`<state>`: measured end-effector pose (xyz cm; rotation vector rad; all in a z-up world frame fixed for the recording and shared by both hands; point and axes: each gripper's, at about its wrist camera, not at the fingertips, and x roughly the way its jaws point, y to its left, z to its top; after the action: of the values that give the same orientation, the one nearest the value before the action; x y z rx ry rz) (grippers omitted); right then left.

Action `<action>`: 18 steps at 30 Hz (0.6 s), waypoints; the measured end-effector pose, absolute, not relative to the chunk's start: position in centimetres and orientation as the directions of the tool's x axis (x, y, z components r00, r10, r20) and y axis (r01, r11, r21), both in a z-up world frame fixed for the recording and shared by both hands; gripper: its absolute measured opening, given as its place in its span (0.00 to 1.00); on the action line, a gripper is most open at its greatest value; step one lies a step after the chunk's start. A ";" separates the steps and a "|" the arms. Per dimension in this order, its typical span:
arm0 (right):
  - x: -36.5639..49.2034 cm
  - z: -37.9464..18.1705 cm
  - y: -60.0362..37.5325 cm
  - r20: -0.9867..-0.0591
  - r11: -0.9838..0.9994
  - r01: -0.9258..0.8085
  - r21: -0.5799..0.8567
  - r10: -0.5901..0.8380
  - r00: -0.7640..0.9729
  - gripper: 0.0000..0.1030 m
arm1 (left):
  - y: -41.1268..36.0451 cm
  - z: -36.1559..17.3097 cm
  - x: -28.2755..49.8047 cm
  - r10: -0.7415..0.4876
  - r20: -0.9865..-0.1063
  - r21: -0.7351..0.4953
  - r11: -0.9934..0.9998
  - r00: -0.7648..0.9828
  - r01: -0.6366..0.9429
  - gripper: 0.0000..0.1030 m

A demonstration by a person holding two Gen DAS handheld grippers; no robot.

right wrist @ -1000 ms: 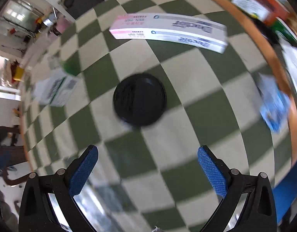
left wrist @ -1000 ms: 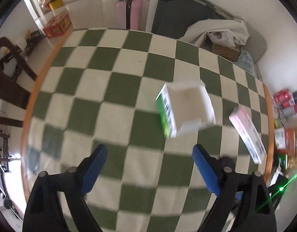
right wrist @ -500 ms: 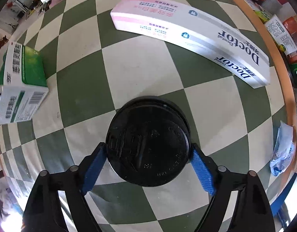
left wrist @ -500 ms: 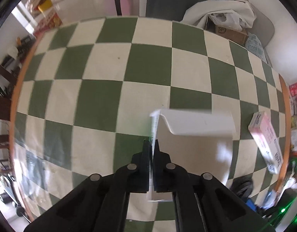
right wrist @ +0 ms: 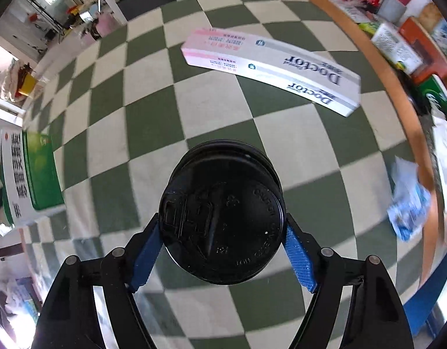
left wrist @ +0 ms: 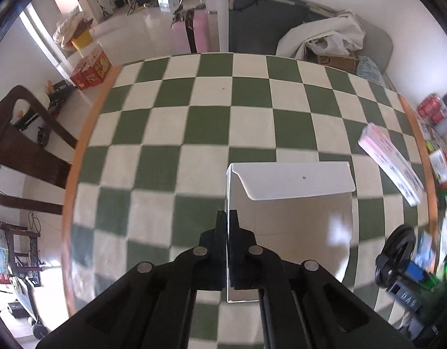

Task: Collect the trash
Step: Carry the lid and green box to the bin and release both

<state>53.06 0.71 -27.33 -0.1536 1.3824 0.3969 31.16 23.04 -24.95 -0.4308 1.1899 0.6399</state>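
Already both tools are loaded: the left tool (left wrist: 227,218) pinches one wall of the open white carton (left wrist: 290,203), and the right tool (right wrist: 223,250), whose jaws have just been closing, clamps the black lidded cup (right wrist: 222,218). Beyond the cup, the long pink box (right wrist: 270,68) lies crosswise on the checkered desk (right wrist: 153,122), nearer the right tool.

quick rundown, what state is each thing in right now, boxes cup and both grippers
left gripper: shut on the open box's wall
open box: flap open, pinched by one side wall
right gripper: fingers closed on the black lidded cup
black lidded cup: upright, lid on
long pink box: lying flat, closed
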 end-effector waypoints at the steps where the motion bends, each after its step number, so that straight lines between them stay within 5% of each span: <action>1: 52.1 -26.6 0.3 -0.970 0.922 -0.364 0.131 0.194 0.143 0.77 | 22.4 -24.4 29.5 0.233 -0.942 0.017 0.750 0.240 -0.661 0.00; 18: 22.7 -19.1 -10.3 -0.925 0.915 -0.357 0.189 0.288 0.248 0.77 | 13.6 -23.6 4.8 0.144 -0.937 -0.077 0.801 0.317 -0.594 0.00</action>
<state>22.75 -10.31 -19.09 -0.0648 1.2455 0.4400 4.79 13.57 -23.62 -0.4532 1.1545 0.5082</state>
